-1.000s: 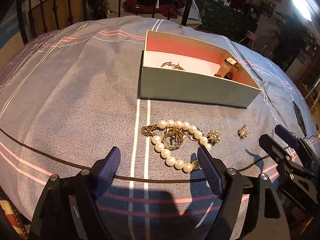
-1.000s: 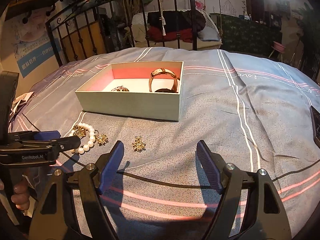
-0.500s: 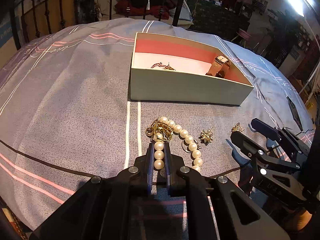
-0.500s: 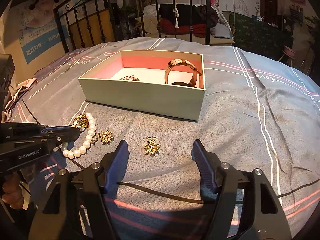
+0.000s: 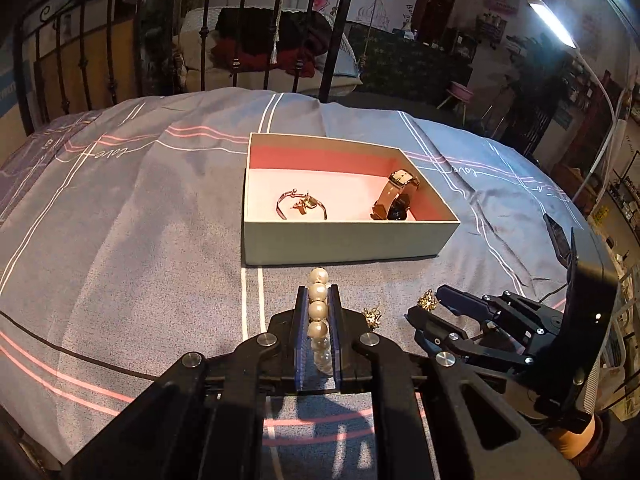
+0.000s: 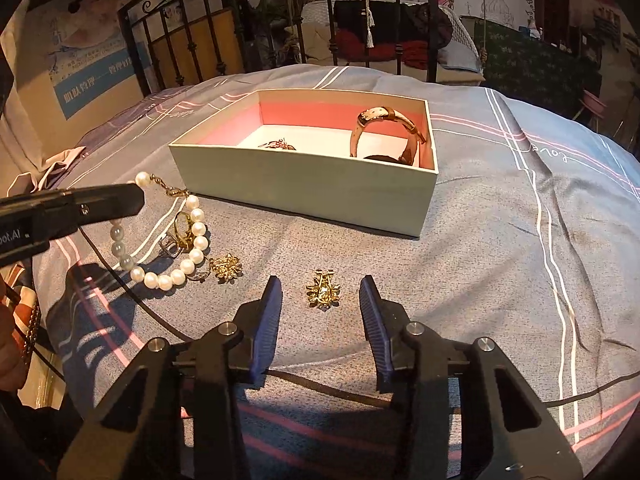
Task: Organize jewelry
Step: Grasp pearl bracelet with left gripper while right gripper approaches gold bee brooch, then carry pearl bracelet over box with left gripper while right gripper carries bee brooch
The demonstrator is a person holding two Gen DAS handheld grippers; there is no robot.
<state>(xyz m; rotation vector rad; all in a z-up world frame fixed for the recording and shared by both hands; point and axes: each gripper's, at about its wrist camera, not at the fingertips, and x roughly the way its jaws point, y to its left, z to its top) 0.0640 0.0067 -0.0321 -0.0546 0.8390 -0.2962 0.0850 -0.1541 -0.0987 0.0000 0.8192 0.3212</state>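
My left gripper [image 5: 318,294] is shut on the pearl bracelet [image 5: 319,312] and holds it lifted off the bedspread, in front of the open box [image 5: 344,240]. In the right wrist view the pearl bracelet [image 6: 188,256] hangs from the left gripper [image 6: 136,198], with gold rings [image 6: 182,234] tangled in it. My right gripper [image 6: 320,300] is open, low over the bed, with a gold brooch [image 6: 323,294] between its fingers. A second gold brooch [image 6: 227,267] lies beside the bracelet. The box [image 6: 304,178] holds a watch [image 6: 386,134] and a small gold piece [image 6: 278,145].
The grey striped bedspread [image 5: 120,220] covers the bed. A black metal bed frame [image 5: 200,40] stands behind the box. A dark flat object [image 5: 558,236] lies at the right edge of the bed.
My left gripper has lifted the pearl bracelet and moved toward the box. My right gripper has moved forward around the gold brooch, its jaws narrower.
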